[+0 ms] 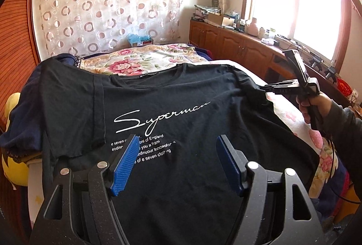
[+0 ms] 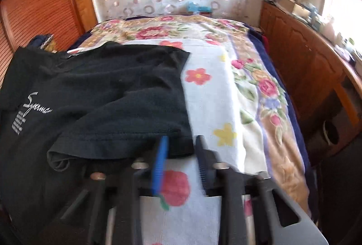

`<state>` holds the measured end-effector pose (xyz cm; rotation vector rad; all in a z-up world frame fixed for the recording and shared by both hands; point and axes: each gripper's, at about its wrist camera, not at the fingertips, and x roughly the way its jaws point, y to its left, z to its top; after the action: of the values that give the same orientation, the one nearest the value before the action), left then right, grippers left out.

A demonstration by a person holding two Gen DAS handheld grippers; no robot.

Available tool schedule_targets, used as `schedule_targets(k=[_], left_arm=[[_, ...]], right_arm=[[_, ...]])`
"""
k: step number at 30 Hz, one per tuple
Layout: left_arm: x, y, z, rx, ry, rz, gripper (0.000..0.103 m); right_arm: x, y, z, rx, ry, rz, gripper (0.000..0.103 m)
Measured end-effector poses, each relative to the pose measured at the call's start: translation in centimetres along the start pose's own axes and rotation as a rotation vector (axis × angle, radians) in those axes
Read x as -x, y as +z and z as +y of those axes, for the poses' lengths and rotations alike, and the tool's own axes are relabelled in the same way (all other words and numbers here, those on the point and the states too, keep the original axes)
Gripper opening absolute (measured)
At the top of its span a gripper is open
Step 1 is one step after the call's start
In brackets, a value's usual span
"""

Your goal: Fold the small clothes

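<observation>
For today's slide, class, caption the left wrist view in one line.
Open left gripper hovers over a black T-shirt on the floral bed; right gripper at its sleeve.

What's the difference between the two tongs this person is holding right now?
The left tongs stand wide open, while the right tongs are nearly closed. The left tongs hold nothing and hang above the printed chest of the black T-shirt; the right tongs appear to pinch the tip of its sleeve, stretched out sideways. Both have black frames and blue ribbed pads.
</observation>
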<state>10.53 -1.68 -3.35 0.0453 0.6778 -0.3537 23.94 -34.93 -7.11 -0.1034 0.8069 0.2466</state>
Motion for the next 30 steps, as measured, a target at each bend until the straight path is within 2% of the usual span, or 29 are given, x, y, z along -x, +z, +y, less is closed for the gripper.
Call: schedule_targets(k=[3, 11, 19, 23, 25, 30], left_arm=[[0.1, -0.1, 0.3, 0.010, 0.004, 0.001, 0.071], [0.6, -0.3, 1.1, 0.032, 0.020, -0.006, 0.071], [0.9, -1.0, 2.2, 0.056, 0.032, -0.003, 0.071], [0.7, -1.1, 2.7, 0.066, 0.038, 0.001, 0.071], [0.8, -1.1, 2.8, 0.069, 0.040, -0.002, 0.071], [0.9, -1.1, 3.0, 0.074, 0.042, -0.006, 0.071]], right_arm=[[0.4, 1.1, 1.0, 0.057, 0.009, -0.007, 0.002], [1.4, 6.6, 6.5, 0.182, 0.081, -0.103, 0.002], [-0.9, 11.3, 11.8, 0.203, 0.160, -0.097, 0.002], [-2.0, 12.0, 11.7, 0.197, 0.140, -0.085, 0.006], [-2.2, 12.2, 11.6, 0.187, 0.127, -0.090, 0.014], [-0.9, 10.4, 10.5, 0.150, 0.135, -0.101, 0.019]])
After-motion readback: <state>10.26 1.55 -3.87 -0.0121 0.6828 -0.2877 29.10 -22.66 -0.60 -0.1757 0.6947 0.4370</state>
